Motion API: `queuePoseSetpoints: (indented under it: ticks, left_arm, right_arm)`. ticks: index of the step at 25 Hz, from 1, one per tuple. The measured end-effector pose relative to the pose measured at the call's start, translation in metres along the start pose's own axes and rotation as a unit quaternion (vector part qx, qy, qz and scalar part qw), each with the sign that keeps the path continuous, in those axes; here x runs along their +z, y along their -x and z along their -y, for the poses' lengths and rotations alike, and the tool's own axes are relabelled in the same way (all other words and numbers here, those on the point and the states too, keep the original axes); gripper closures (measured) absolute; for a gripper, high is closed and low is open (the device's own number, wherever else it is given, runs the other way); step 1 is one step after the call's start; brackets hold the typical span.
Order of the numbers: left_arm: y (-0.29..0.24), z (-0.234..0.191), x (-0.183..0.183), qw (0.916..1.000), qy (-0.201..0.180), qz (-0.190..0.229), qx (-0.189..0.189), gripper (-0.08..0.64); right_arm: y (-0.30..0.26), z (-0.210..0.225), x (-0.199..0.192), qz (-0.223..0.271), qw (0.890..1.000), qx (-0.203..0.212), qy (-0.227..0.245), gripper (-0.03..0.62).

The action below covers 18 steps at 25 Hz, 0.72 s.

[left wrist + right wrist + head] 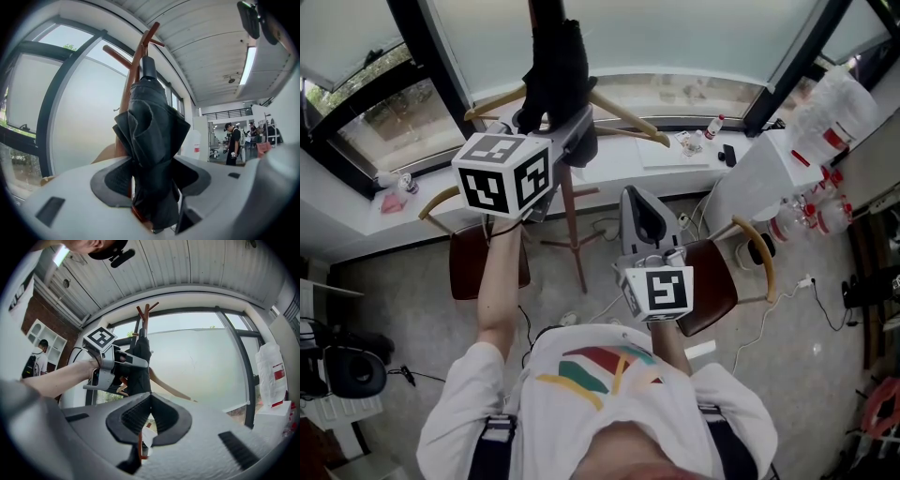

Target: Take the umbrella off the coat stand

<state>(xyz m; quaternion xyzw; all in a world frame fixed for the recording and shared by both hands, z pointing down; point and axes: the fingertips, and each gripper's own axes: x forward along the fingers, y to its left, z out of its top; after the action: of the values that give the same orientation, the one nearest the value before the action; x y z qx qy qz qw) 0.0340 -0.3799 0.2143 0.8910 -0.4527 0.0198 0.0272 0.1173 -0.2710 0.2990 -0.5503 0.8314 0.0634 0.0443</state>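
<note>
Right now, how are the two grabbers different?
The left gripper has its jaws closed on the black umbrella; the right gripper is shut on nothing. The left gripper is held up at the coat stand; the right gripper is lower, nearer the person. Both face the coat stand.

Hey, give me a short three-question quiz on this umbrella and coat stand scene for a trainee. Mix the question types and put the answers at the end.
1. True or false: the black umbrella is folded and on the wooden coat stand.
2. Fill in: the right gripper has its jaws ____, with nothing held.
3. Which has the umbrella between its jaws? A) left gripper B) right gripper C) neither
Key: 1 true; 2 shut; 3 A.
</note>
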Motion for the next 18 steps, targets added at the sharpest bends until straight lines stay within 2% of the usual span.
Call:
queuePoseSetpoints:
  ticks: [7, 18]
  left_arm:
    - [0.005, -0.003, 0.004, 1.0000, -0.004, -0.002, 0.006, 0.308]
    - [0.019, -0.004, 0.034, 0.9996, -0.015, 0.024, 0.006, 0.311]
  right_arm:
    - [0.001, -0.001, 0.001, 0.002, 1.000, 0.002, 0.005, 0.592]
    - [0.005, -0.005, 0.007, 0.008, 1.000, 0.007, 0.006, 0.592]
